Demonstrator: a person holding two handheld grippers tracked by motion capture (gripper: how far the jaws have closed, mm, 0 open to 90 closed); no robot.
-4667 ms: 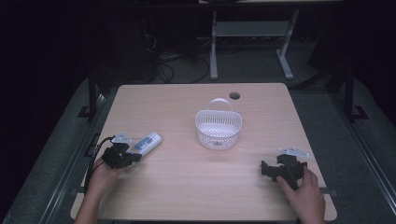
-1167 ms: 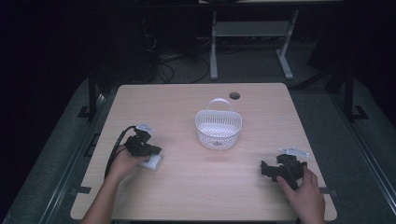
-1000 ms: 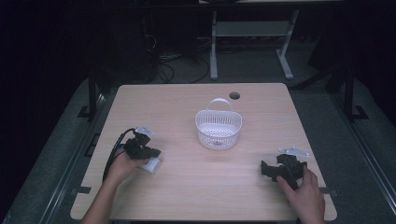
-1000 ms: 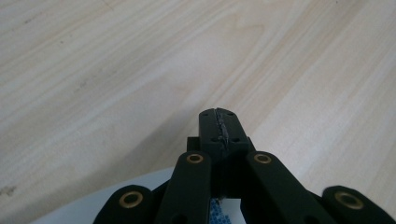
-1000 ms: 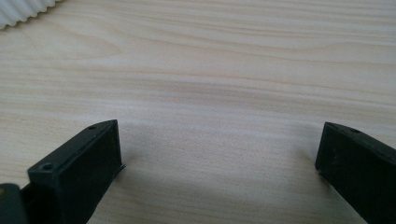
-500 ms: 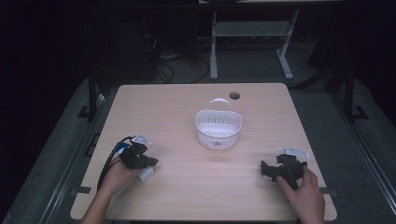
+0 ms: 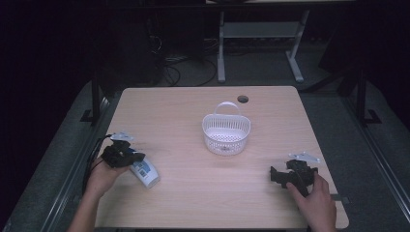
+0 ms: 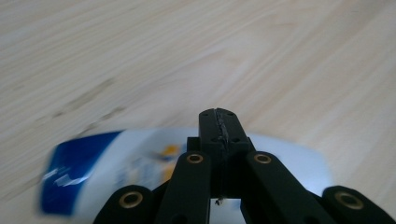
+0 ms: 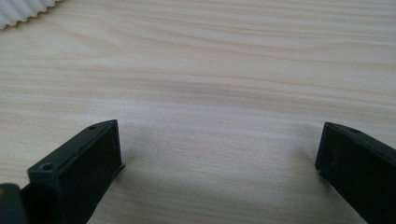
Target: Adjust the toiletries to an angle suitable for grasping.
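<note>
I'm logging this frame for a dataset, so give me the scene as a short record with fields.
surface: wooden table
left gripper: jaws shut with nothing between them, just above the tube
tube: white with a blue label, lying flat near the table's left front
basket: white plastic, handle up, mid-table, looks empty
right gripper: jaws open, nothing between them, low over bare wood

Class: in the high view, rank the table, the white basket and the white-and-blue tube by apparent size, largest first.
1. table
2. white basket
3. white-and-blue tube, partly covered by the left gripper, so its full length is unsure.
</note>
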